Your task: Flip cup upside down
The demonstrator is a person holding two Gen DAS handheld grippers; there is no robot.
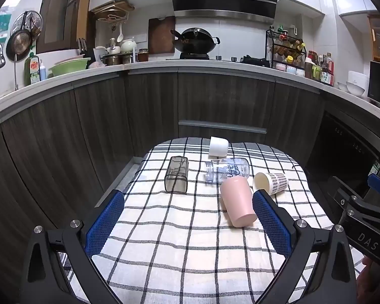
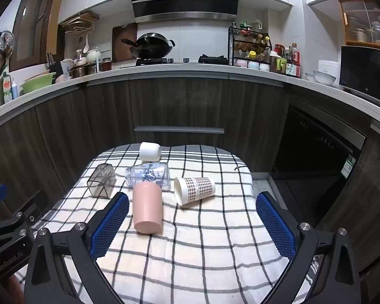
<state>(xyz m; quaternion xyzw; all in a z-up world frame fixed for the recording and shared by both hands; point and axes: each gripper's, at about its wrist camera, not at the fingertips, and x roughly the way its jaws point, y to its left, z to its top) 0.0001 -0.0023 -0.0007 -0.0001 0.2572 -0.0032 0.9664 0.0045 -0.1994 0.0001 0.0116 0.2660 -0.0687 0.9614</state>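
Several cups lie on their sides on a checked cloth (image 1: 190,240) over a small table. A pink cup (image 1: 236,204) (image 2: 147,206) lies nearest, base toward me. Behind it are a clear printed glass (image 1: 228,170) (image 2: 149,174), a checked paper cup (image 1: 271,182) (image 2: 193,190), a smoky square cup (image 1: 177,174) (image 2: 101,181) and a white cup (image 1: 218,147) (image 2: 150,151). My left gripper (image 1: 190,204) is open and empty above the cloth. My right gripper (image 2: 192,205) is open and empty; the pink cup is by its left finger.
Dark wooden cabinets (image 1: 215,96) with a counter run behind the table. A dishwasher (image 2: 316,147) stands at the right. The right gripper's body (image 1: 362,217) shows at the right edge of the left wrist view.
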